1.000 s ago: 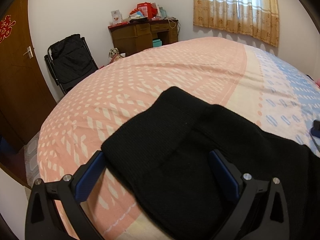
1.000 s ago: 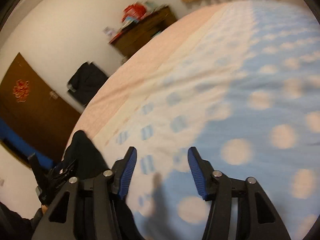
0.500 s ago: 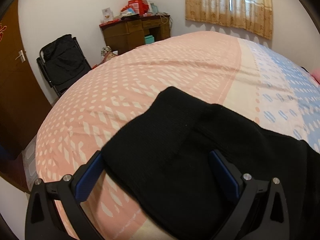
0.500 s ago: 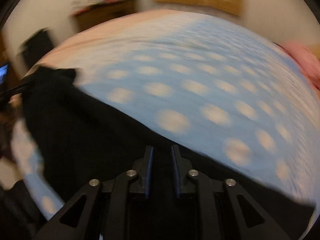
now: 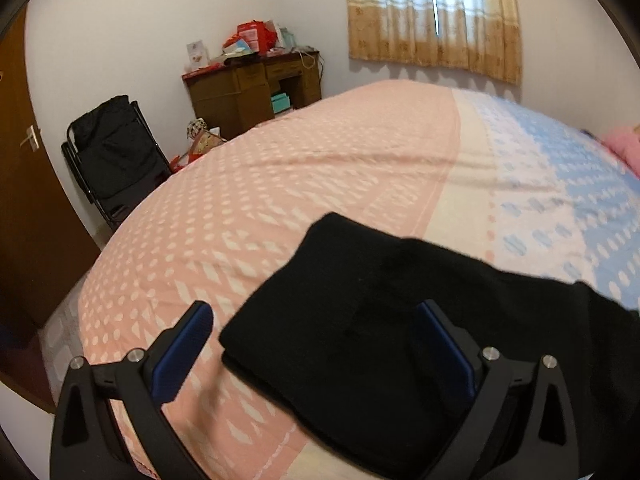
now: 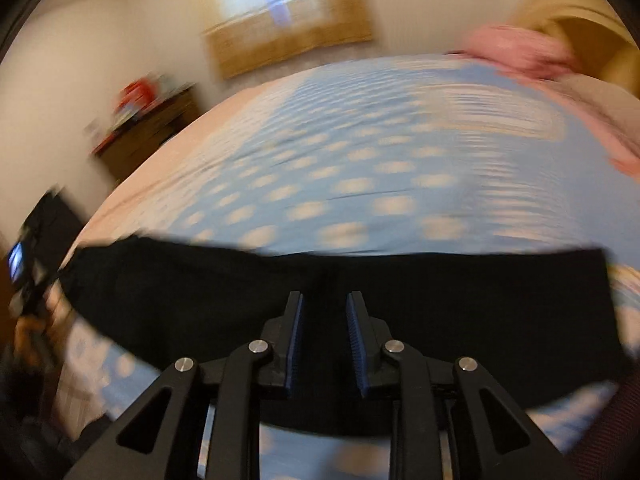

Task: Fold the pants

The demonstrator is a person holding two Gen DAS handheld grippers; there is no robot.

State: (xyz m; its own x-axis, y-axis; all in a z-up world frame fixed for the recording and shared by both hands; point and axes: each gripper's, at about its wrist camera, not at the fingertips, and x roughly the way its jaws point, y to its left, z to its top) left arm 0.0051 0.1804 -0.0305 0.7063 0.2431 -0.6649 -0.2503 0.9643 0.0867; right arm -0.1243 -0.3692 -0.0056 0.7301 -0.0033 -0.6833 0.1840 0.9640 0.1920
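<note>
The black pants lie on the bed, their folded leg end over the pink part of the sheet. My left gripper is open and empty, its jaws wide apart, the right finger over the cloth and the left finger over bare sheet. In the blurred right wrist view the pants stretch as a black band across the blue part of the sheet. My right gripper has its jaws close together over the black cloth; the blur hides whether cloth is pinched between them.
The bed sheet is pink at the left and blue at the right. A pink pillow lies at the bed's head. A black folding chair, a wooden desk and a brown door stand beyond the bed's foot.
My right gripper swung from the bare sheet onto the pants and its jaws narrowed from wide open. My left gripper drew back slightly, so its left finger is off the cloth.
</note>
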